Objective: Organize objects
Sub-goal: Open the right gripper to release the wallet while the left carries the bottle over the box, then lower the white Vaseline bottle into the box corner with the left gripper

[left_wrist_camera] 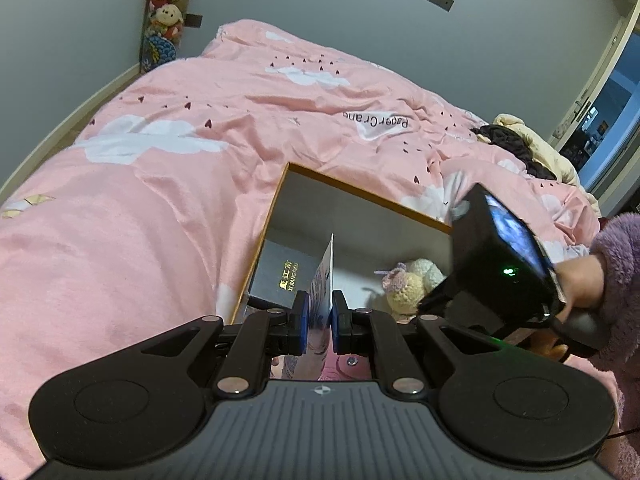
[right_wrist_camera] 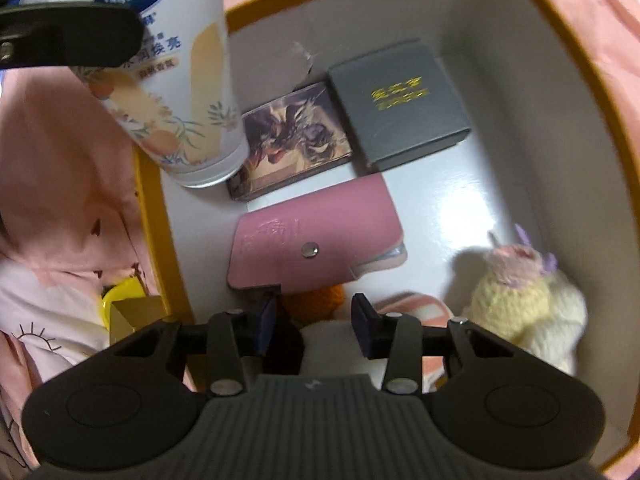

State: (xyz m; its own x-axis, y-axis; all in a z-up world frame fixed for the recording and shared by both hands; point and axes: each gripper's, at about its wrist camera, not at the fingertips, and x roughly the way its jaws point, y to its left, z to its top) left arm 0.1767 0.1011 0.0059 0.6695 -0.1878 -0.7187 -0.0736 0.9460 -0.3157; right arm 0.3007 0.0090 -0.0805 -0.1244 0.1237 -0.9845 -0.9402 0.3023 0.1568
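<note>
A white box with a yellow rim [left_wrist_camera: 362, 188] [right_wrist_camera: 532, 12] lies on the pink bed. My left gripper [left_wrist_camera: 320, 316] is shut on a white Vaseline tube [left_wrist_camera: 326, 276] and holds it over the box; the tube [right_wrist_camera: 180, 92] hangs at the box's left edge in the right wrist view. My right gripper [right_wrist_camera: 314, 316] is open and empty, low inside the box over an orange knitted thing [right_wrist_camera: 316, 300]. The box holds a grey case [right_wrist_camera: 400, 108] [left_wrist_camera: 280, 280], a picture card box [right_wrist_camera: 292, 140], a pink wallet [right_wrist_camera: 316, 236] and a yellow crochet toy [right_wrist_camera: 528, 304] [left_wrist_camera: 412, 284].
The pink duvet [left_wrist_camera: 160, 200] surrounds the box. A yellow object [right_wrist_camera: 124, 304] lies outside the box's left wall. Dark and cream clothes [left_wrist_camera: 516, 148] lie at the bed's far right. Plush toys [left_wrist_camera: 168, 8] hang on the wall. A glass door [left_wrist_camera: 600, 120] is at the right.
</note>
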